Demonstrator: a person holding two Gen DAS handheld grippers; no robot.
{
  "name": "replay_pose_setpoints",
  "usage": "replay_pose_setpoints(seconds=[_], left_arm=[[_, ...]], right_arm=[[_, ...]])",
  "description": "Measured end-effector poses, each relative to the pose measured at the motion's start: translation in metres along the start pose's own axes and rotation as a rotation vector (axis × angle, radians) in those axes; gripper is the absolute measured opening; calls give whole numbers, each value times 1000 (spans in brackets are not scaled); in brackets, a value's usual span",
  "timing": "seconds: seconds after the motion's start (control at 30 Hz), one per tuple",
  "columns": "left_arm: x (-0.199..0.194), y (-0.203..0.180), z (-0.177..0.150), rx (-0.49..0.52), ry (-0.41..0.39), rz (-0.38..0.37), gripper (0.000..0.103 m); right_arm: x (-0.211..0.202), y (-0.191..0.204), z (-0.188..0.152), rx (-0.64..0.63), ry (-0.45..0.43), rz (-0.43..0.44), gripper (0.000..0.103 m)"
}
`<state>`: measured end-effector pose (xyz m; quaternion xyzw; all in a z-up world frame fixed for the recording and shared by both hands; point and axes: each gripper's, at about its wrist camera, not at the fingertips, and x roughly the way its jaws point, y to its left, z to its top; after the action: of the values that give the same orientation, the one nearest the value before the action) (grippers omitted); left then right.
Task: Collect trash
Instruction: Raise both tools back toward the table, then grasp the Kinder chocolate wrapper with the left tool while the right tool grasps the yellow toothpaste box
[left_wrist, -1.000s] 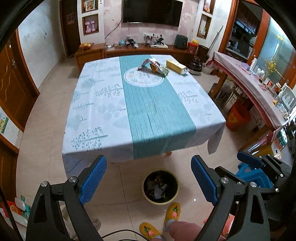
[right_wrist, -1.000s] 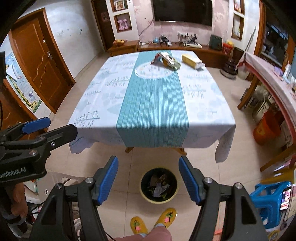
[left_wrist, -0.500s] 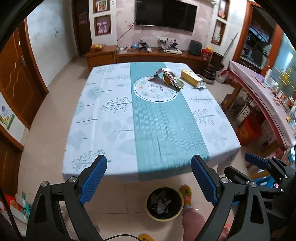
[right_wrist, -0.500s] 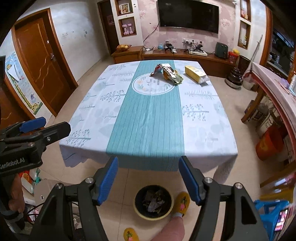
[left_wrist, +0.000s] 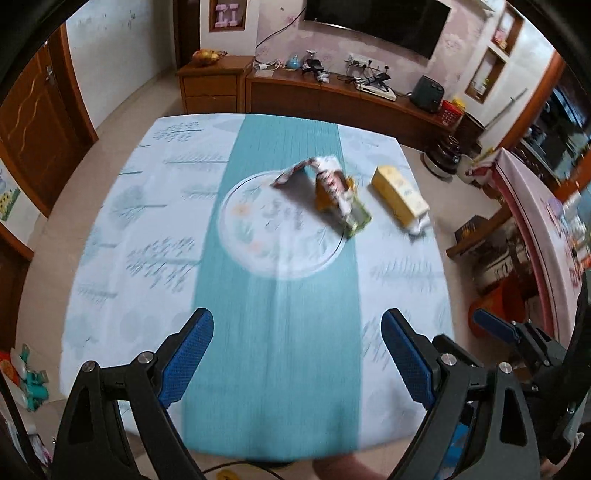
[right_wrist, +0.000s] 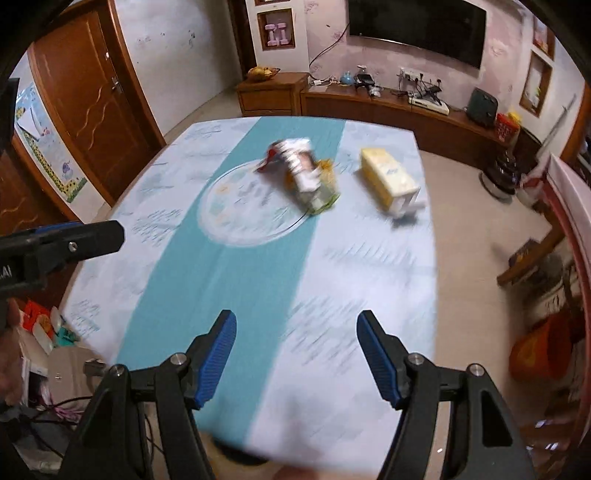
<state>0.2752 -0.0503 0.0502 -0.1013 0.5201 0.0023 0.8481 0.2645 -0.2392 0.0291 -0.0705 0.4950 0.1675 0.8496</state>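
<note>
Trash lies at the far half of the tabletop (left_wrist: 122, 229), ahead of both claws: a heap of crumpled wrappers (left_wrist: 325, 188) sits on the far right rim of the round printed medallion on the teal runner, and a yellow carton (left_wrist: 399, 197) lies just beside it to the right, on the pale cloth, apart from the heap.

The left claw (left_wrist: 297, 356) hangs over the near end of the runner, released, nothing between its blue pads. The right claw (right_wrist: 295, 356) is likewise spread wide and empty, over the boundary between runner and pale cloth. From either claw the trash lies forward and somewhat to the right, well apart, with bare cloth between.

The carton's long axis runs diagonally, its far end toward the left and its near end toward the right. The heap stretches along much the same diagonal. I judge the right hand the better placed for the carton, and the left for the wrappers, since the runner leads straight from it toward the heap.

Both views are smeared, so how many separate wrappers make up the heap is hard to tell; perhaps three. The near edge of the tabletop is cut off behind the claws' frames, and whatever sits on the floor beneath is mostly hidden.
</note>
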Motion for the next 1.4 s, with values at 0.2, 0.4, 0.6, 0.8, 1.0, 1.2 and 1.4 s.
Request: replay_pose_setpoints(seconds=[0.2, 0.4, 0.6, 0.8, 1.0, 1.2, 1.4], left_arm=[[54, -26, 60, -45, 56, 4, 91], [105, -33, 100, -115, 119, -8, 91], [143, -29, 123, -183, 167, -28, 91], [171, -23, 137, -256, 197, -34, 91], [204, -20, 156, -321, 223, -5, 91], [235, -26, 175, -364, 253, 33, 91], [261, -35, 186, -373, 266, 131, 91]], right_arm=[[39, -52, 61, -52, -11, -47, 68], [85, -90, 107, -69, -7, -79, 68], [132, -116, 132, -61, 25, -84, 72], [171, -128, 142, -56, 88, -69, 72], [198, -129, 147, -54, 126, -44, 72], [213, -123, 149, -74, 147, -29, 71], [216, -119, 147, -96, 148, -20, 53]])
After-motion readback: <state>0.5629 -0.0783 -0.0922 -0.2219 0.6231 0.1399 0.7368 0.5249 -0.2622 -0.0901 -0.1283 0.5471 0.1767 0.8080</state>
